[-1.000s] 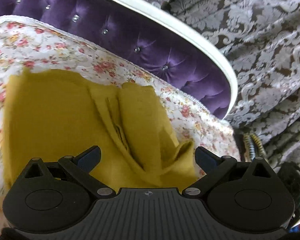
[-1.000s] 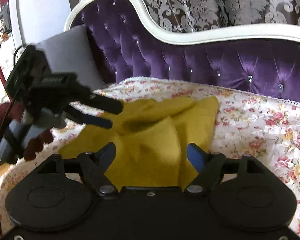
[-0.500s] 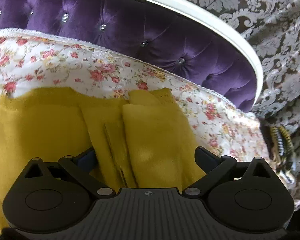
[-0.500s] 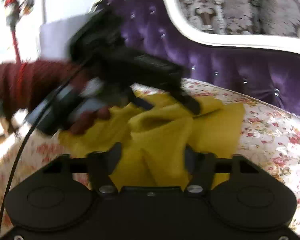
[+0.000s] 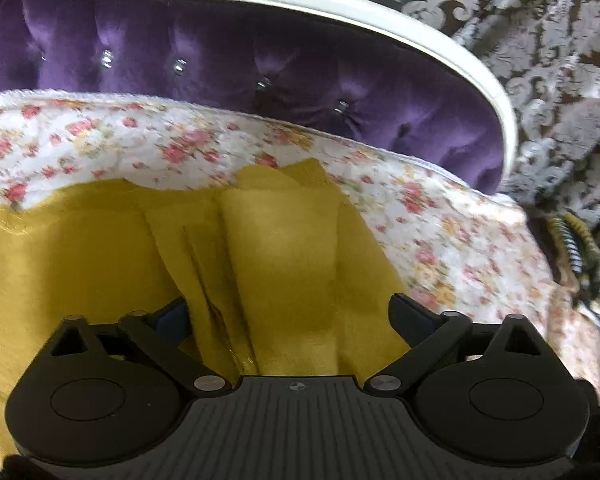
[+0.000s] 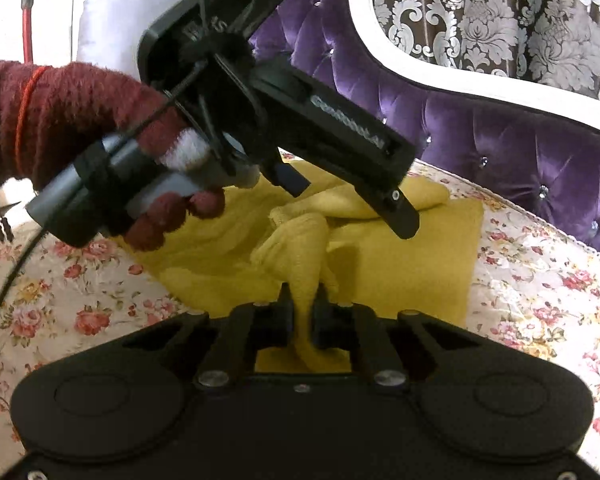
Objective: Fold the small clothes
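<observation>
While the purple tufted sofa with its white frame fills the upper right of the right wrist view, a floral cover spreads across the seat below it. On that cover, at the centre of both views, lies the yellow garment, partly bunched into folds.

Right tongs, bottom centre of their own view: jaws have just been closing and now pinch a raised fold of the yellow garment between them.

Left tongs, bottom centre of the left wrist view: jaws have just been closing but stand apart, with folds of the garment lying between them; the pads do not press on the cloth. In the right wrist view they descend from the upper left, held by a hand in a dark red knitted glove.
</observation>
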